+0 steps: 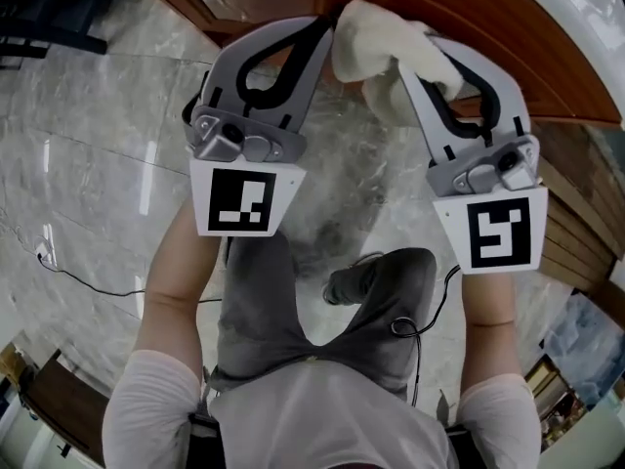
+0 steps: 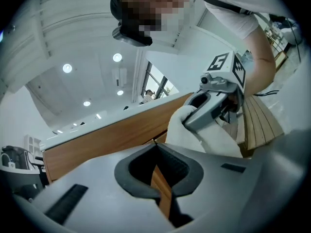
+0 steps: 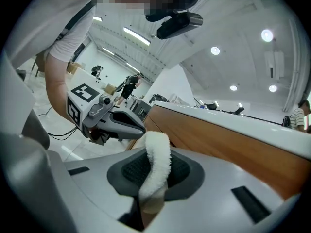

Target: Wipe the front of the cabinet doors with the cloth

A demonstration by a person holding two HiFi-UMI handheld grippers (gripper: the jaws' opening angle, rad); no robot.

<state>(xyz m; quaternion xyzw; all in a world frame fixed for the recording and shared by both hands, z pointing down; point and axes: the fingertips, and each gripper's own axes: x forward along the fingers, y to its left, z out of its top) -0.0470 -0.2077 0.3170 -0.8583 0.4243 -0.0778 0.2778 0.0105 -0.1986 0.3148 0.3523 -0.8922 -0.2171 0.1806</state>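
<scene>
And the right gripper (image 1: 405, 66) is clamped on the white fluffy cloth (image 1: 376, 32) near the brown wooden cabinet door (image 1: 488, 37), with the left gripper (image 1: 327, 27) closed and empty just left of it.

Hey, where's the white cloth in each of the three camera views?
Head view: cloth top centre, held by the right claw.
Left gripper view: right of centre, under the right claw.
Right gripper view: bottom centre, pinched between the jaws.
Shared landmark: the wooden cabinet front.
</scene>
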